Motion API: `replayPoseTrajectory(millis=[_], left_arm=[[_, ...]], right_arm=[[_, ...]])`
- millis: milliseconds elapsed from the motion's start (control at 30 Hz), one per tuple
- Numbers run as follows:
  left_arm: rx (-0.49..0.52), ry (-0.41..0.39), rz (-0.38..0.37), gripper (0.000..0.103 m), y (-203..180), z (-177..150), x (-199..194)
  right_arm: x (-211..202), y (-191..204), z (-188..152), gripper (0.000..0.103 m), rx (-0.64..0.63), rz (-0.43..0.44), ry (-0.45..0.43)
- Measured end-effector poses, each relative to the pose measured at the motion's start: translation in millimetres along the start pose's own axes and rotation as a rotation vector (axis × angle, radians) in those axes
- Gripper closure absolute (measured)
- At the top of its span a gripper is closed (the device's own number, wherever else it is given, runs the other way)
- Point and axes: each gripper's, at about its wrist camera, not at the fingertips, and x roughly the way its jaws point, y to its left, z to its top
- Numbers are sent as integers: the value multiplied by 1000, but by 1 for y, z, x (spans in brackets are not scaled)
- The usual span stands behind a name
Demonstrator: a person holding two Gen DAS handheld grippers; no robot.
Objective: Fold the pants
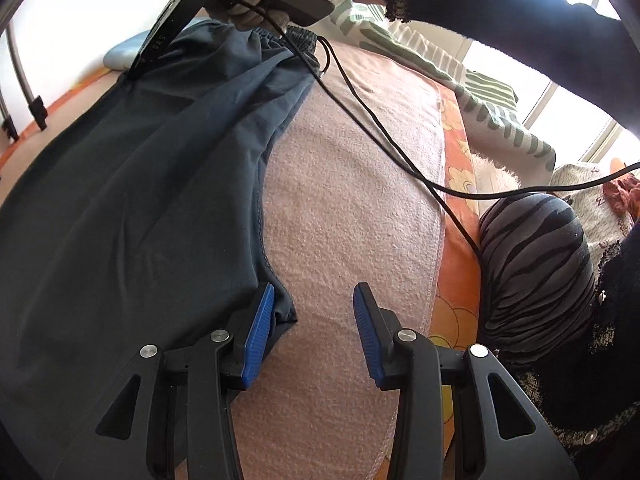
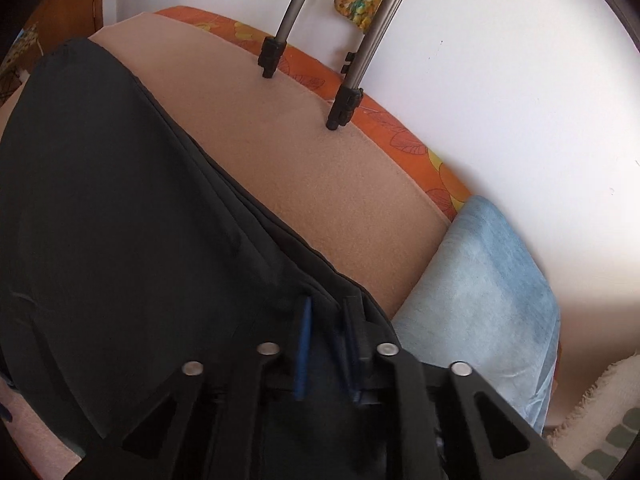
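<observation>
Dark blue-grey pants (image 1: 132, 208) lie spread on a pink towel (image 1: 352, 208) over a bed. My left gripper (image 1: 314, 320) stands open low over the towel. Its left pad (image 1: 260, 336) rests against a corner of the pants' edge, and its right pad is over bare towel. At the far end a gloved hand holds my right gripper (image 1: 136, 70), whose tip is down at the gathered waistband (image 1: 260, 40). In the right wrist view my right gripper (image 2: 326, 340) is shut on a fold of the pants (image 2: 120, 220), with dark cloth between the blue pads.
A light blue pillow (image 2: 480, 300) lies beside the waistband end. Two metal tubes (image 2: 348, 92) of a frame stand on the towel's far edge by the white wall. A black cable (image 1: 400, 152) crosses the towel. A green striped cloth (image 1: 480, 96) and a grey striped bulge (image 1: 536, 264) sit at the right.
</observation>
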Motion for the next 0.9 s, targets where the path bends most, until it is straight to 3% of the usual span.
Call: replayPoseTrajectory(millis=[100,200,267,367,500,600,900], left_arm=[[-3,-4,-4,65,1,1,0],[1,6,-5,65,-1,1,-1],[5,16,-7,65,-2,-1,-3],[-36,-10,6,65,3,-5,-18],[-171,-129,99,65,24,-20,-69],[-271,-199,196,61,39,-42,-106],[-735,-331,450,48,101,-171,-208]], right_arm=[[13,-18,0,102,91,-41,10],[16,-22,0,100,119,-3,2],[13,-22,-2,73,125,-18,8],[0,-27,-5,66,164,-21,-23],[-32,-35,-14,61,267,14,-113],[-62,-30,-22,49,334,49,-193],[-105,19,-5,43,373,143,-289]])
